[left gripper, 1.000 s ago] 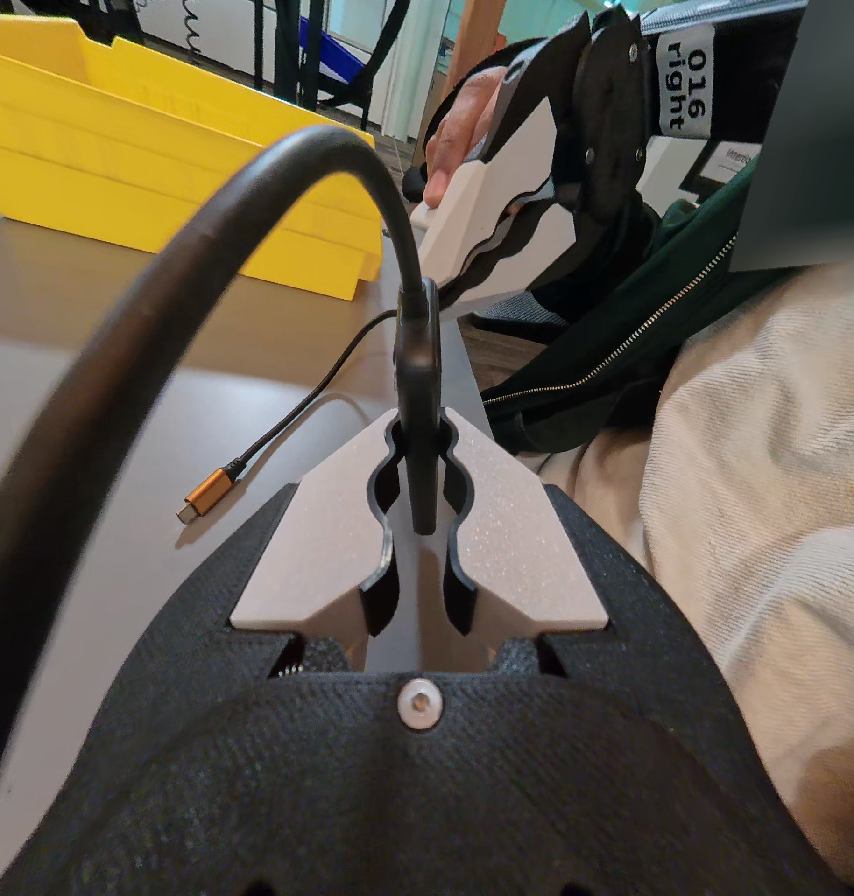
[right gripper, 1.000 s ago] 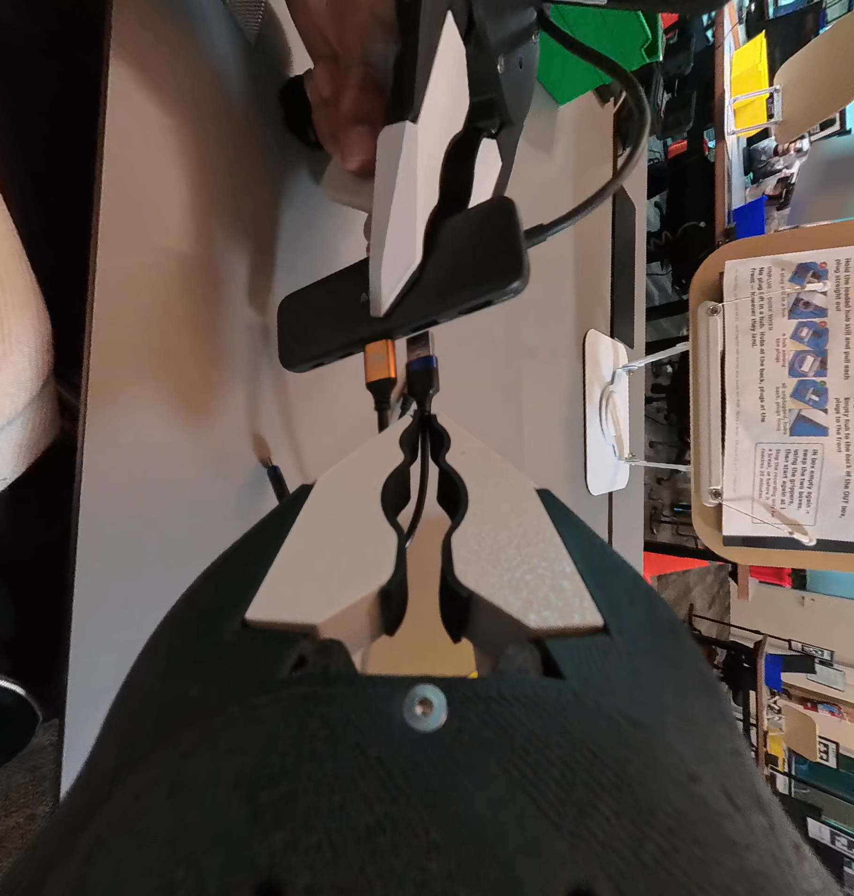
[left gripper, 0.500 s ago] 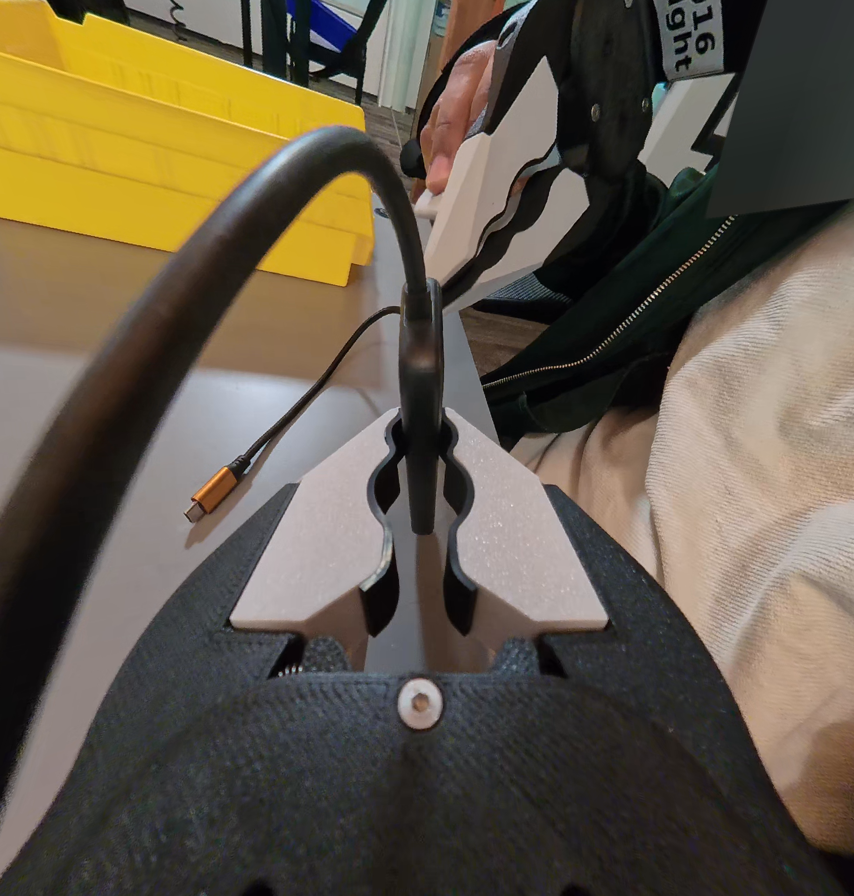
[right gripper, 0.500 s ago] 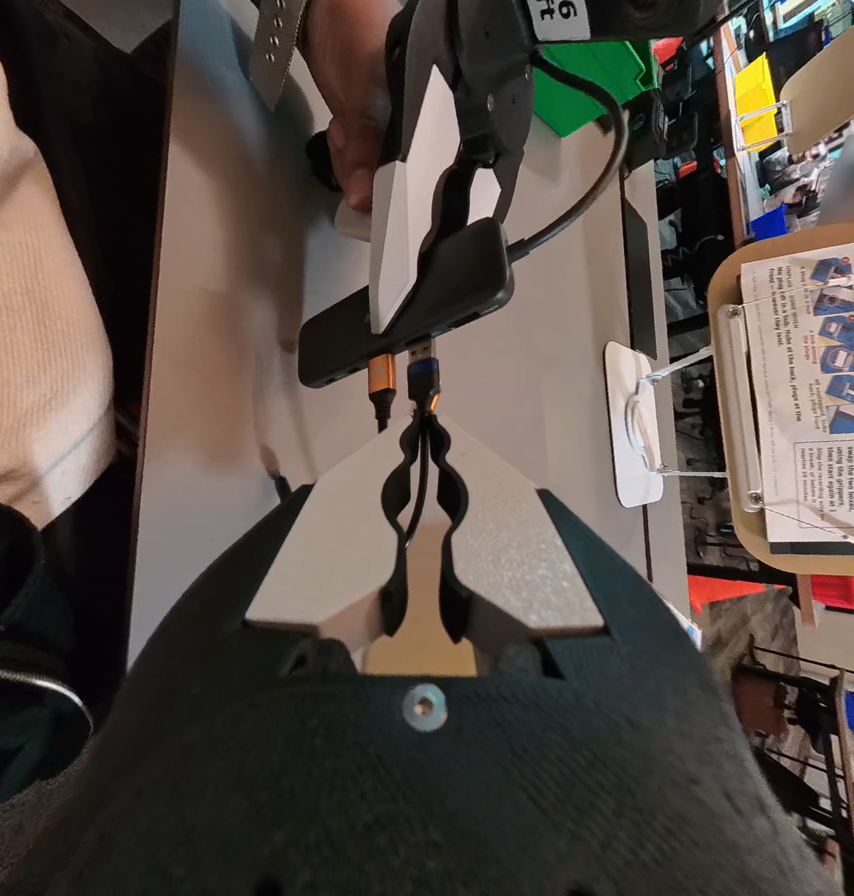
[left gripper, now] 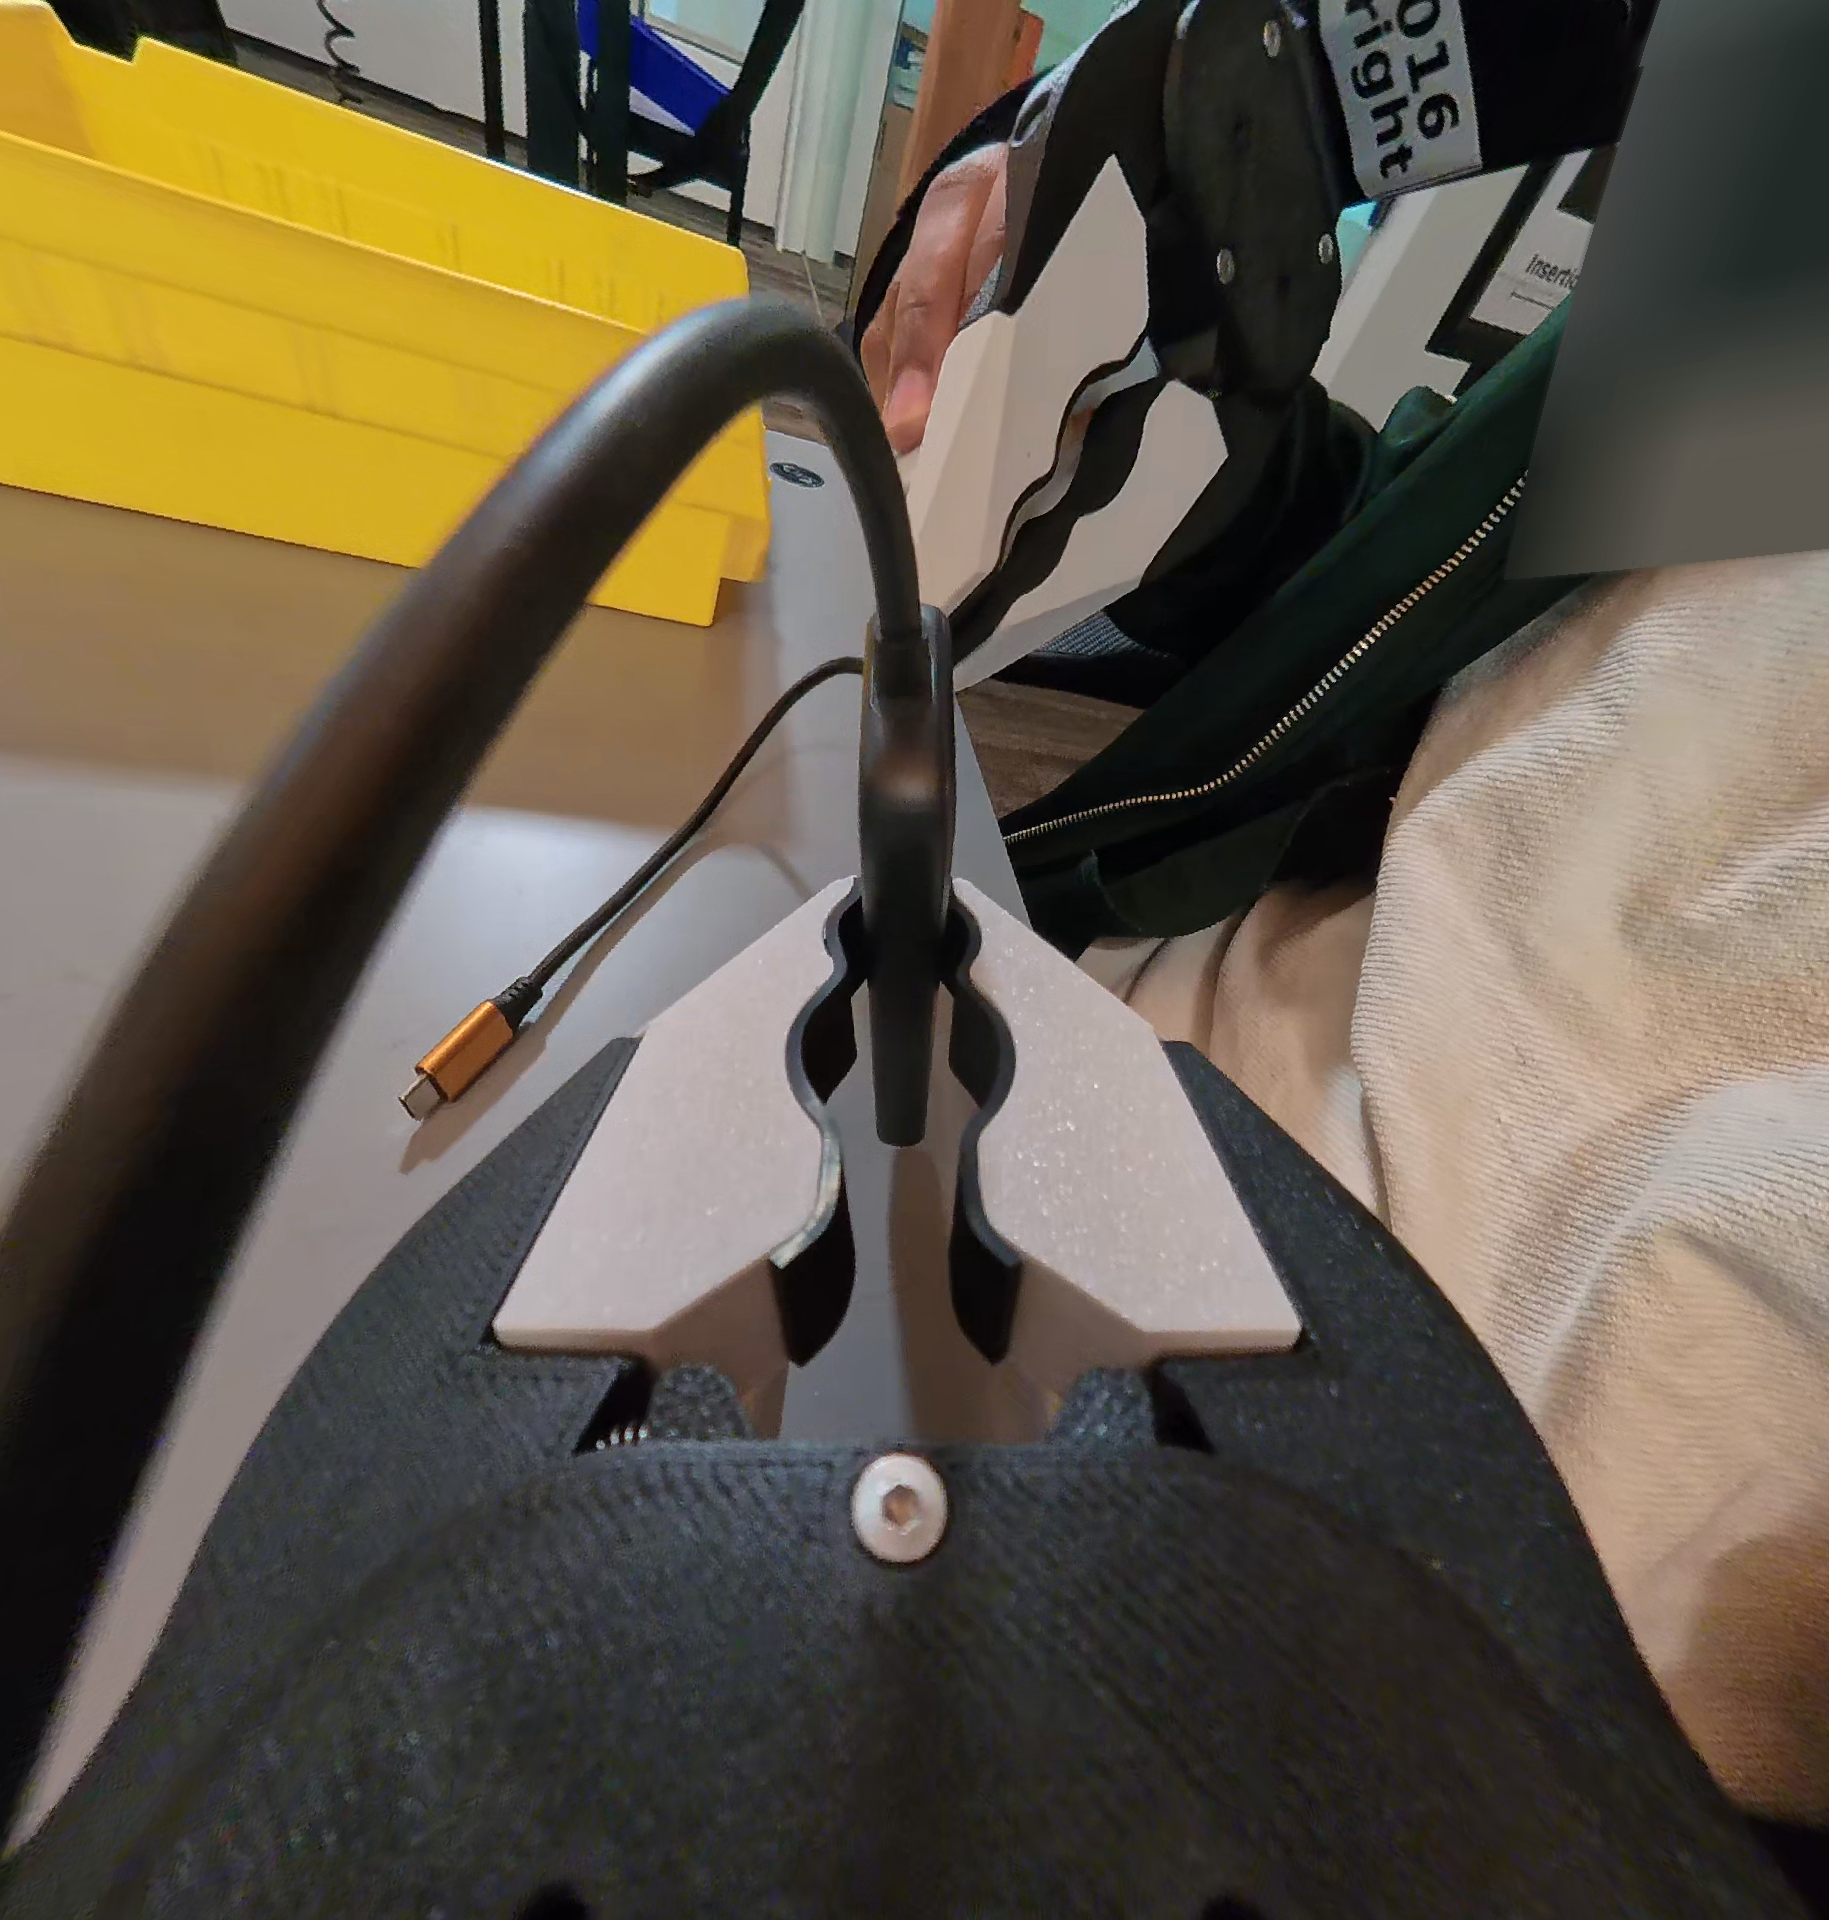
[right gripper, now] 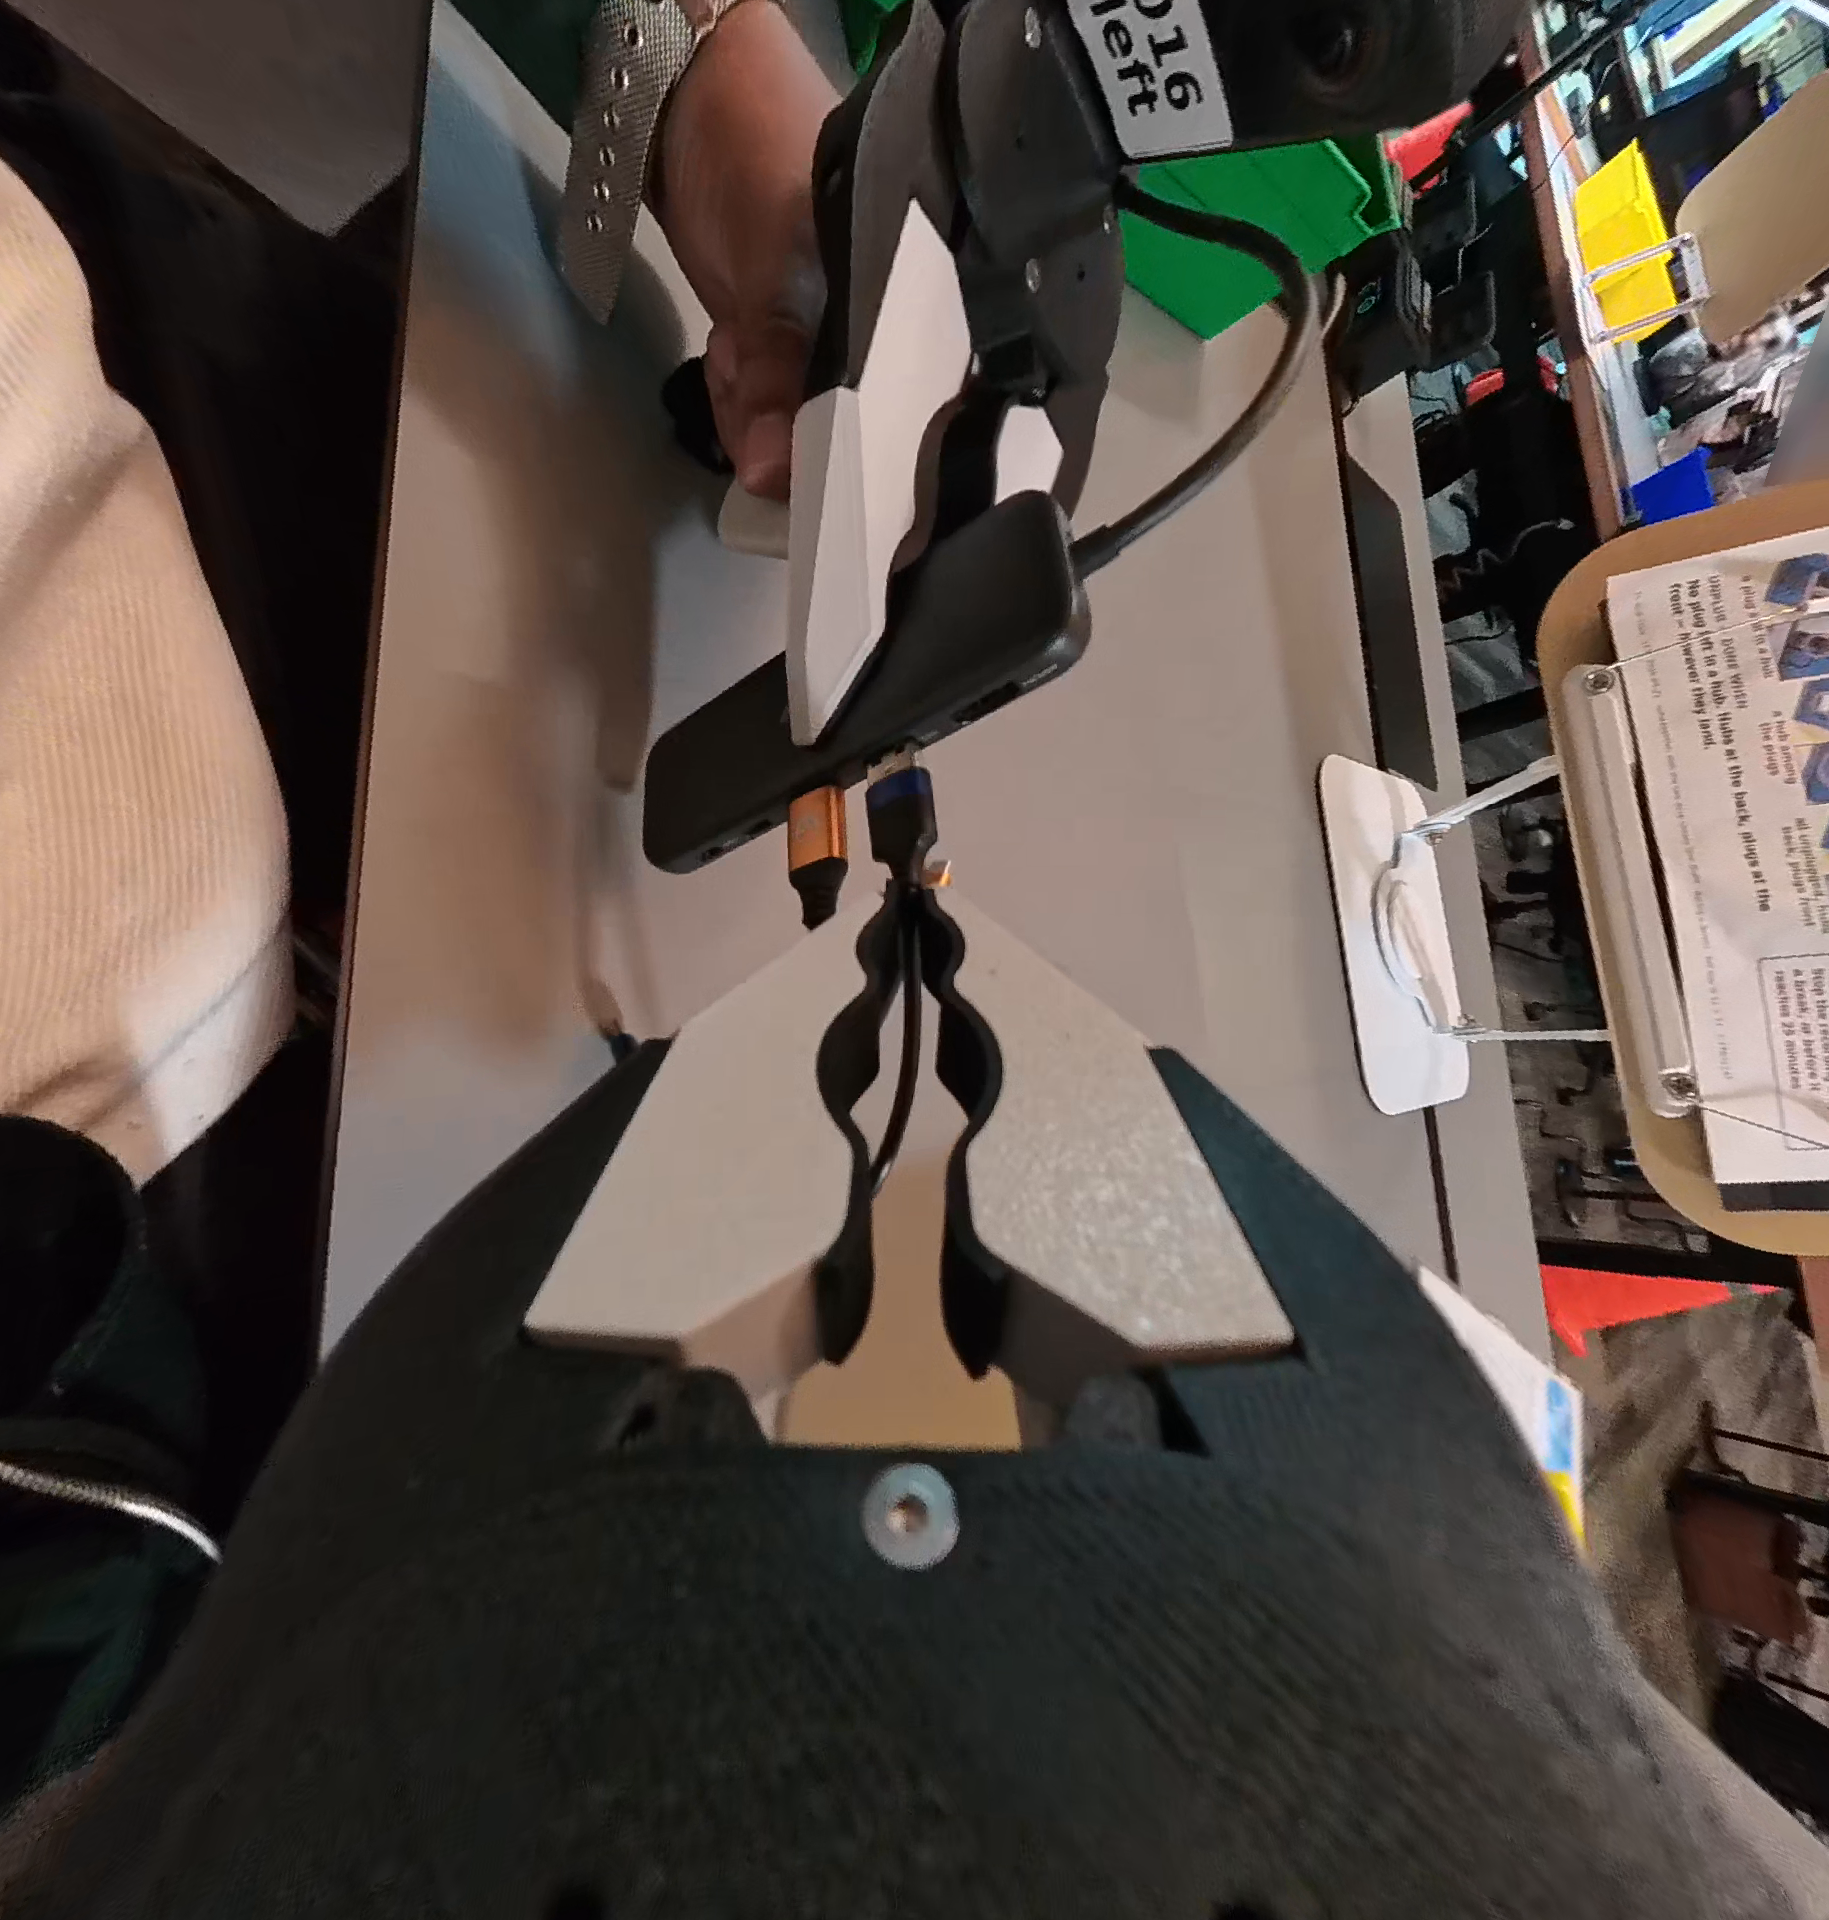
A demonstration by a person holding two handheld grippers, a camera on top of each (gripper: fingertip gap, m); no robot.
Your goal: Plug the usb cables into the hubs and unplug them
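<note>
Two grippers in play, both clamped. Left gripper (left gripper: 899, 925) pinching black hub (left gripper: 905, 831) edge-on betw. pale gritty fingers (left gripper: 681, 1122); only thin rounded rim visible in left wrist view, ports hidden there. Thick rubbery hub lead (left gripper: 598, 468) arcing from hub top toward 9 o'clock, blurred, cut off at frame edge. Right wrist view giving the fuller look: hub (right gripper: 868, 696) a flat matte slab w/ rounded corners, held above grey table (right gripper: 1149, 831), partly covered by left gripper (right gripper: 931, 592) at 12 o'clock.

Right gripper (right gripper: 910, 914) closed on thin black cable (right gripper: 905, 1039) just behind blue-ringed plug (right gripper: 899, 816); plug's metal tip at hub's port edge, seating depth hard to make out. Orange plug (right gripper: 816, 826) just beside it at 9 o'clock, in hub, its cord dropping out of sight behind fingers. Small orange bit at fingertip gap, unclear what.

Loose orange-shelled connector (left gripper: 468, 1055) lying on table (left gripper: 162, 831) at 9 o'clock of left gripper, thin cord trailing behind hub. Yellow plastic bins (left gripper: 318, 343) at 10 o'clock. Right gripper (left gripper: 1035, 520) at 1 o'clock in left wrist view, tips hidden behind hub. Instruction sheet on stand (right gripper: 1720, 862) at 3 o'clock, cut off.
</note>
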